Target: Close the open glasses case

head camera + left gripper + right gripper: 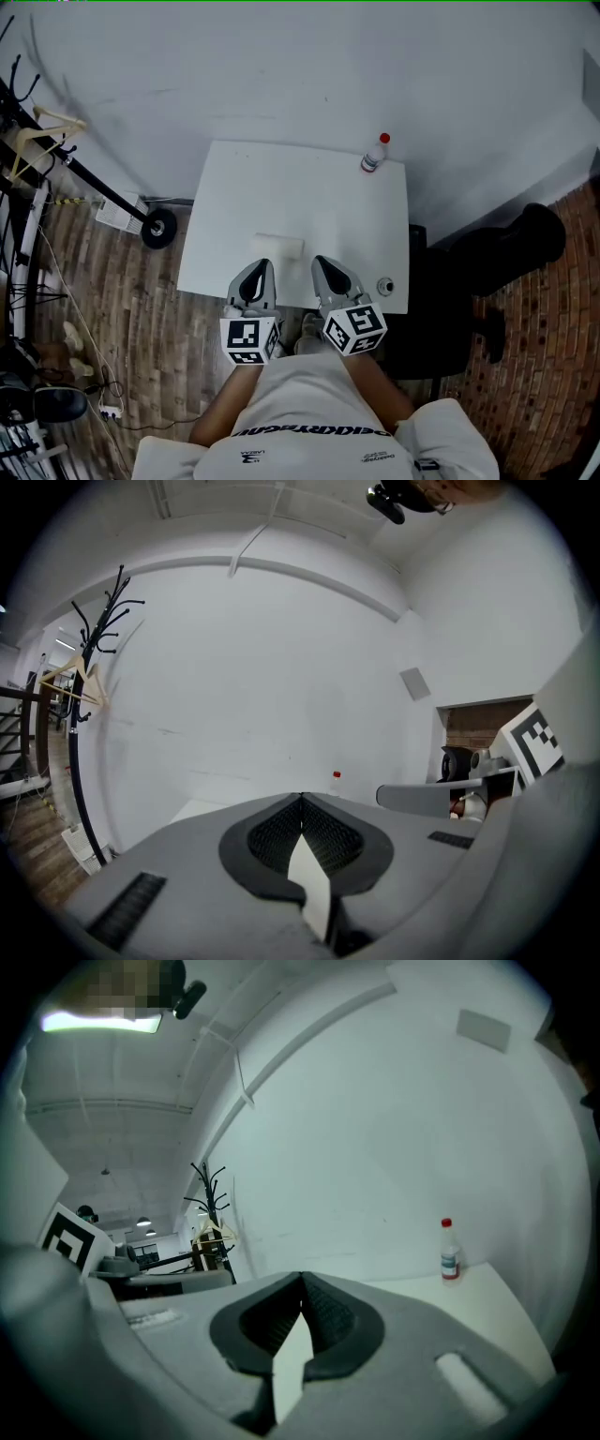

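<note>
A small white glasses case [278,247] lies on the white table [234,187], near its front edge; I cannot tell from here whether its lid is up. My left gripper [264,265] hovers just in front of the case's left end, jaws pressed together on nothing. My right gripper [318,262] sits just to the case's right, also shut and empty. In the left gripper view the left gripper [300,799] shows its jaws meeting at the tip; in the right gripper view the right gripper [302,1277] shows the same. Both gripper views point over the case, so it is hidden there.
A clear bottle with a red cap [375,153] [451,1251] [336,780] stands at the table's far right corner. A small round object [384,286] lies at the front right edge. A black chair [441,319] is at the right, a coat rack [94,667] at the left.
</note>
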The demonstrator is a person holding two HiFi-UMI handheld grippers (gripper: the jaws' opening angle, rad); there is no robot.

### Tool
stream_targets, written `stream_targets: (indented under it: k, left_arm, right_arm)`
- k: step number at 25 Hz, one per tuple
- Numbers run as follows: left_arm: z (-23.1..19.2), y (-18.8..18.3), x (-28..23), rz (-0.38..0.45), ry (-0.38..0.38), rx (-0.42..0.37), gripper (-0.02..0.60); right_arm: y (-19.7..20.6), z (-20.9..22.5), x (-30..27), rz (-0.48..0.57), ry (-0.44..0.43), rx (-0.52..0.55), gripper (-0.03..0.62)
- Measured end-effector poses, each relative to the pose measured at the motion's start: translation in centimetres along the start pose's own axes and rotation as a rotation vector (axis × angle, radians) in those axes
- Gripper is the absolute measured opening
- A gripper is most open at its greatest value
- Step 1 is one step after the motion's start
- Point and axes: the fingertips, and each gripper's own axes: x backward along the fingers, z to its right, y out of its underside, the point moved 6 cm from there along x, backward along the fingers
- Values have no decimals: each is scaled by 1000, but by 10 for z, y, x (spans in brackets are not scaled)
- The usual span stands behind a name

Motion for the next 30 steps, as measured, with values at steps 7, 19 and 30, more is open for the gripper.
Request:
stream_targets:
  k: [7, 19, 30]
  left_arm:
    - [11, -9, 0, 30, 15, -46, -2]
    - [16, -6, 3, 39, 25, -70, -2]
    - [11, 2, -2, 39, 7, -82, -2]
  right_arm:
    - [-7, 2, 11, 17, 24, 68, -9]
    - [-3, 2, 13, 13, 33, 79, -9]
    - [1, 5, 7, -2, 21, 82, -9]
